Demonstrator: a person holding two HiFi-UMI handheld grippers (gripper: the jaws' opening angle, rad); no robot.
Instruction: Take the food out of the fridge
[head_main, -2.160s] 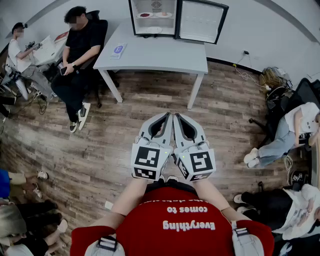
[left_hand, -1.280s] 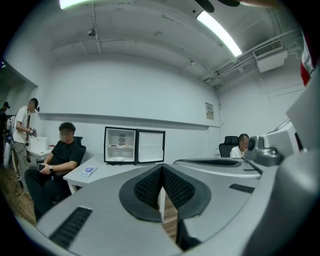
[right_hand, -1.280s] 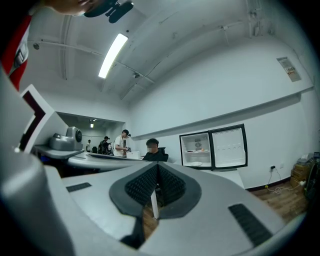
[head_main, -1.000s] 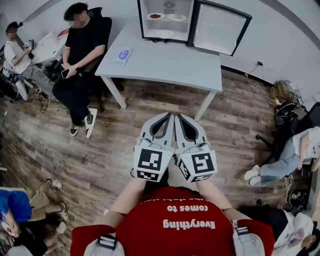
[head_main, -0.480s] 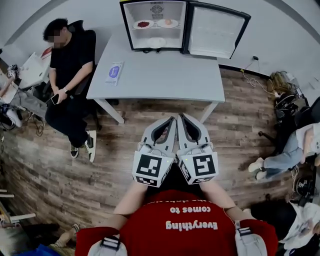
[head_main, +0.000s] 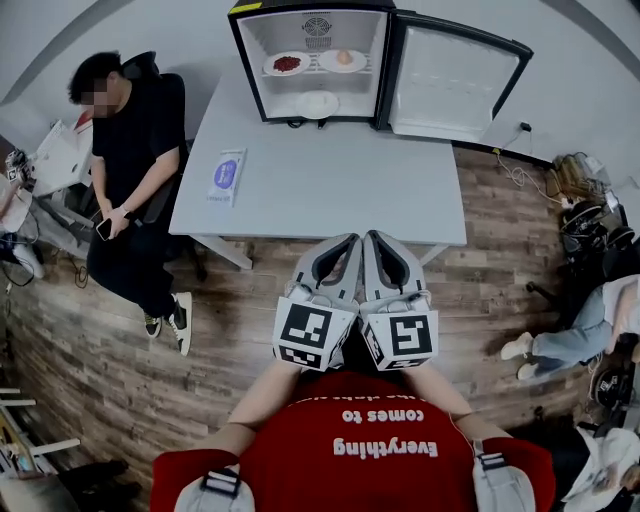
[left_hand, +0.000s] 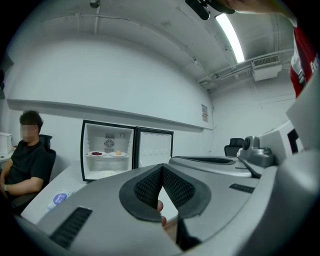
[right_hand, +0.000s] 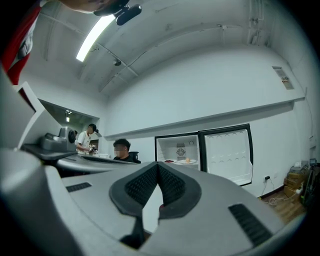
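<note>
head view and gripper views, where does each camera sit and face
Head view: on the person's head, looking steeply down at the table and open fridge; shows the red shirt, left gripper and right gripper.
Left gripper view: on the left gripper, looking level along its shut jaws at the fridge; right gripper alongside.
Right gripper view: on the right gripper, facing the fridge likewise; left gripper alongside.
Shared: all see the fridge.

Grey table (head_main: 340, 185), open mini fridge (head_main: 312, 62) at its far edge, blue-labelled packet (head_main: 226, 177) near its left edge
</note>
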